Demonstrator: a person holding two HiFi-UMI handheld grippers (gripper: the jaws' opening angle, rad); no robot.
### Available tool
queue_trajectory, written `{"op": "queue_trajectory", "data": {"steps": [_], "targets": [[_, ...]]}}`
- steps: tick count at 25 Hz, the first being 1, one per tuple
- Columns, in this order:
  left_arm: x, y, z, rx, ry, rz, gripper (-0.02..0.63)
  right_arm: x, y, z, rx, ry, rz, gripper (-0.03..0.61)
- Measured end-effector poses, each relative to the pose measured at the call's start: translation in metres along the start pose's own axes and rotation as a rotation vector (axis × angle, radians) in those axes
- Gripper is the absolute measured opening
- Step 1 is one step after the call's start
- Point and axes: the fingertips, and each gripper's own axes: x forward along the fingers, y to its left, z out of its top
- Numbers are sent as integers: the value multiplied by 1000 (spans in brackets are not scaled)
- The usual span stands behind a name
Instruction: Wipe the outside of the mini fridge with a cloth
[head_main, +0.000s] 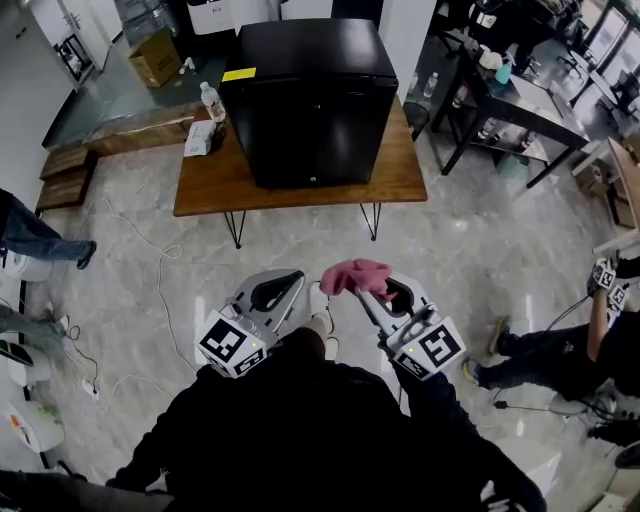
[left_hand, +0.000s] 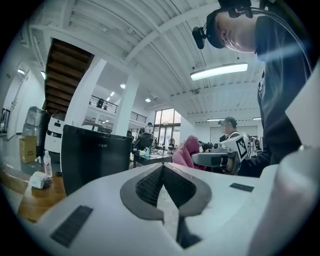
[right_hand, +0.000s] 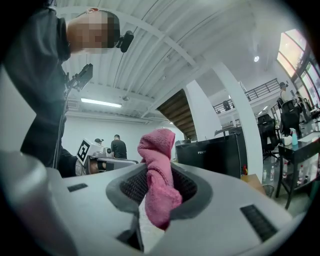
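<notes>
The right claw is clamped on a pink cloth, which bunches upward from between the jaws. The left claw has its jaws together at the tips, with nothing between them. Both are well apart from the black mini fridge, which stands on the wooden worktop. Just beside the fridge sit a plastic bottle and what appears to be a white packet.
</notes>
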Motion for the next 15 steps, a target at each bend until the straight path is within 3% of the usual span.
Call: {"op": "queue_trajectory", "data": {"steps": [15], "targets": [[107, 16, -4, 10, 30, -115, 8, -7, -97, 7, 11, -13, -94, 107]]}}
